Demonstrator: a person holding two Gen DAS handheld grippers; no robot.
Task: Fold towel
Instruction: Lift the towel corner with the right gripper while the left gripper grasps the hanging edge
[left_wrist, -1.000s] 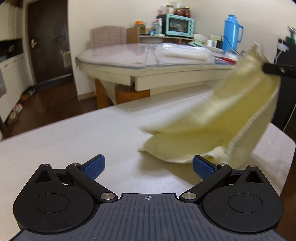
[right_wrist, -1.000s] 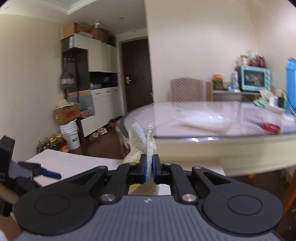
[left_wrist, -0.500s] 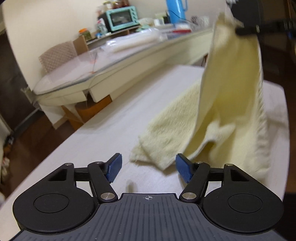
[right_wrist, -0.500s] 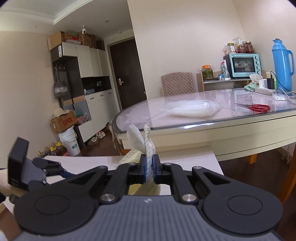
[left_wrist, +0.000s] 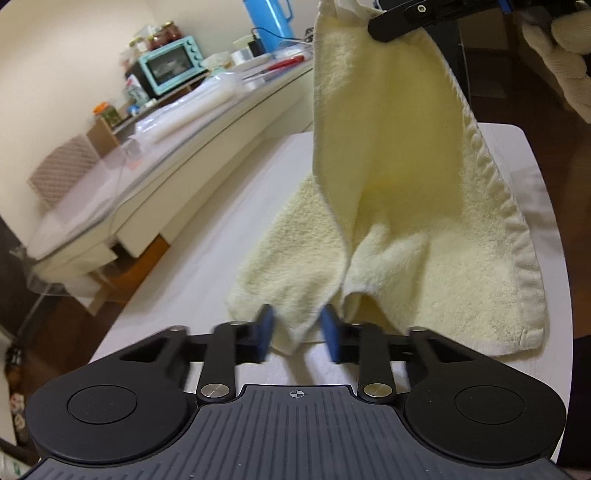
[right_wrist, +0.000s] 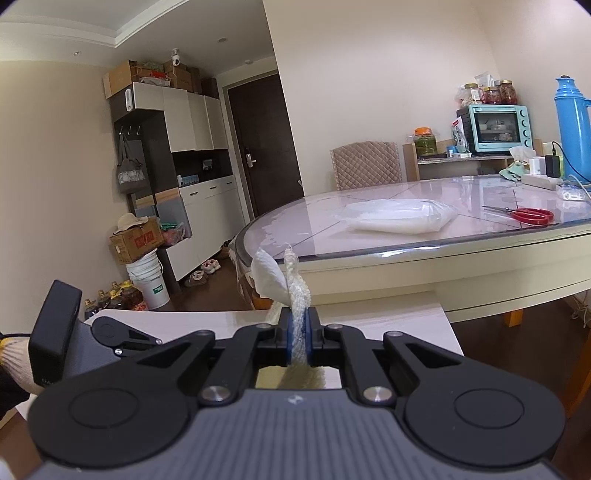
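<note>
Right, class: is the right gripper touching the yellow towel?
Touching. The right wrist view shows the right gripper shut on the towel, with the fabric pinched between both blue pads.

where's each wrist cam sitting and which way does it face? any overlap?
Left wrist: on left tool, pitched down at towel on white table; jaws just been closing, towel corner between them; right tool and right hand top right.
Right wrist: on right tool, shut on towel edge, facing roughly level at round table; left tool's body, left hand at left.
Shared: towel, teal oven, blue flask.
</note>
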